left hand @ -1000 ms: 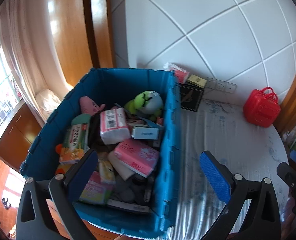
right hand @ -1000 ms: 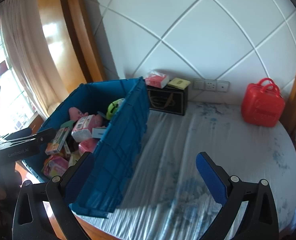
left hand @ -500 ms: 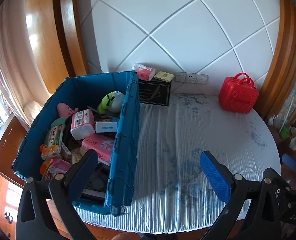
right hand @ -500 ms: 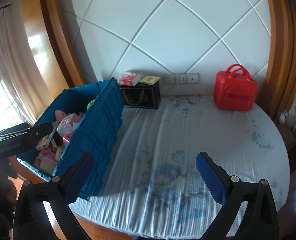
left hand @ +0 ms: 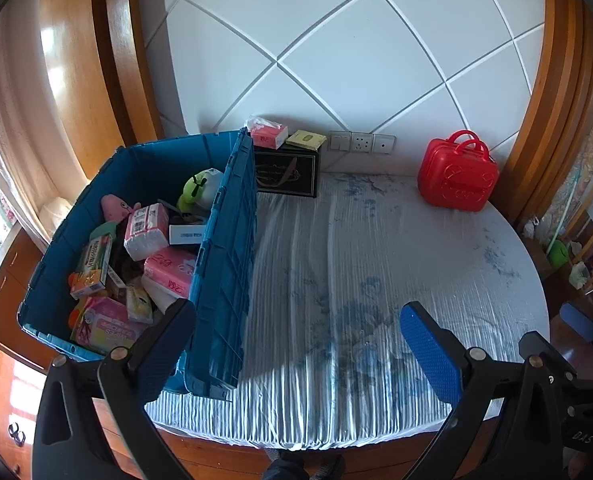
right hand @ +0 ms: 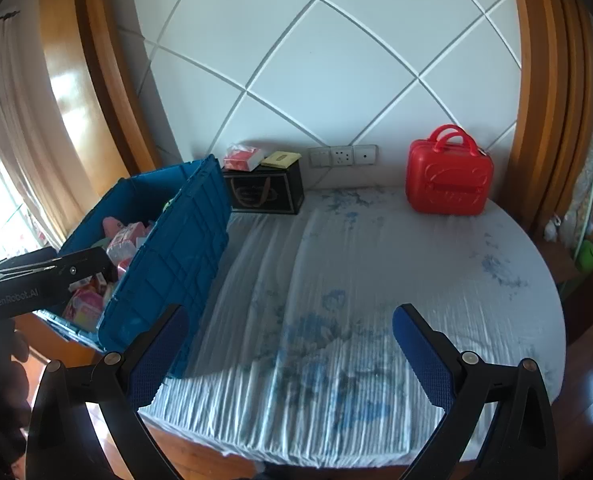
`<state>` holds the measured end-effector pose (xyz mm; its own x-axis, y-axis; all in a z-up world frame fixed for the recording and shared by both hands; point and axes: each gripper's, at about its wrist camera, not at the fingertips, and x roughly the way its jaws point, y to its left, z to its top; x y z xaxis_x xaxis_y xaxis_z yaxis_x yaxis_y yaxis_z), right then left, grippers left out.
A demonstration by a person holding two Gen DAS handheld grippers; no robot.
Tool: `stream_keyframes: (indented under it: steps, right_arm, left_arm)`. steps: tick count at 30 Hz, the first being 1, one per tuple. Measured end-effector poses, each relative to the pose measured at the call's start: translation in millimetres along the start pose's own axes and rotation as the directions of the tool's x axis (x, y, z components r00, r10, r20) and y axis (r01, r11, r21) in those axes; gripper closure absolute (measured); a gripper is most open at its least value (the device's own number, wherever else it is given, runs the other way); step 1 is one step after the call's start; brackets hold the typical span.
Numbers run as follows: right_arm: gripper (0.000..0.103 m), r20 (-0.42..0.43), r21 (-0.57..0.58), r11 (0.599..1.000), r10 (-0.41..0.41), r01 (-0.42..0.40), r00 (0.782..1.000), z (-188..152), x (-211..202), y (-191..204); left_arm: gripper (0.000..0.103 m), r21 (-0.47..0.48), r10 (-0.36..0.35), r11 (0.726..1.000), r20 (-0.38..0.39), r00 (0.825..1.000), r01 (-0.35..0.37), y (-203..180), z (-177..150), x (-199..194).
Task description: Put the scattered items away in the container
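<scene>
A blue crate (left hand: 224, 264) (right hand: 176, 256) stands at the left edge of the round table, filled with tissue packs (left hand: 146, 232), snack boxes, a green plush (left hand: 198, 192) and a pink plush (left hand: 114, 208). My left gripper (left hand: 296, 344) hangs open above the table's front, its left finger in front of the crate's near corner, nothing between the fingers. My right gripper (right hand: 288, 348) is also open and empty over the white cloth (right hand: 376, 280). The left tool's body (right hand: 36, 280) shows at the left of the right wrist view.
A red case (left hand: 458, 178) (right hand: 448, 178) sits at the back right by the wall. A black box (left hand: 286, 174) (right hand: 264, 192) against the wall carries a pink tissue pack (left hand: 268, 134) and a yellow pad (left hand: 306, 140). The table edge curves close in front; wooden panels flank the wall.
Both grippers have pulled back and up from the crate, so more of the table shows. The left view has swung right from over the crate. Both stay open.
</scene>
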<state>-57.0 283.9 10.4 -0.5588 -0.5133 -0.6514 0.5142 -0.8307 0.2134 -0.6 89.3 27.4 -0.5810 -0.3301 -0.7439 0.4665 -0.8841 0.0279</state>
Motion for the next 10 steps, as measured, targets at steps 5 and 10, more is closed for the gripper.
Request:
stream_keyframes:
  steps: [5,10]
  right_arm:
    - [0.0,0.003,-0.009,1.0,0.004,-0.004,1.0,-0.8,-1.9,1.3]
    - [0.0,0.002,-0.018,1.0,0.01,-0.01,1.0,-0.6,-0.7,4.5]
  left_arm:
    - [0.0,0.027,0.029,0.999,0.021,0.999,-0.03,-6.0,-3.3,-6.2]
    - [0.0,0.023,0.04,0.999,0.042,0.998,-0.041,-5.6,-2.0,-10.4]
